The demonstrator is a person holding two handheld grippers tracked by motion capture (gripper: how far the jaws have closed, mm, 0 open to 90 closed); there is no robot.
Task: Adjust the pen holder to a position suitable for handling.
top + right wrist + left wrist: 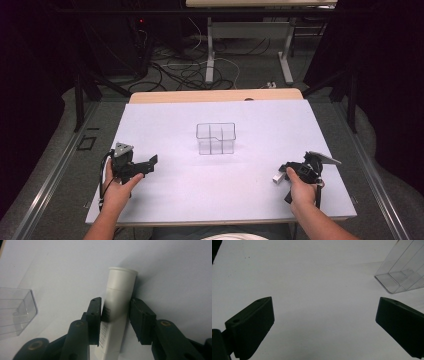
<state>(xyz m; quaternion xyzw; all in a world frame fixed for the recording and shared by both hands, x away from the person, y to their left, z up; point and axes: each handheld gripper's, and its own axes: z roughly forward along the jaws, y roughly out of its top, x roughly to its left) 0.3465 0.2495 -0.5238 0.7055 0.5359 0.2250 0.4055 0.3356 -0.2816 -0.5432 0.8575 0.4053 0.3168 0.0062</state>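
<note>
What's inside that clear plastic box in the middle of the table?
The clear box looks empty: only its inner dividers and the white table show through its walls. The white tube sits outside it, between the right gripper's jaws.

The white tube's (pixel 117 312) lower end runs off the bottom edge, its printed text too blurred to read.

The box with little rooms (pixel 215 138) stands in the middle of the tabletop (pixel 260 120). The left tongs (pixel 151 163) are near the front edge, to the left of the box and well apart from it. The right tongs (pixel 281 173) are near the front edge on the right side. The tube (pixel 115 315) sits between the right tongs, with its cap end sticking out past them, above the tabletop.
</note>
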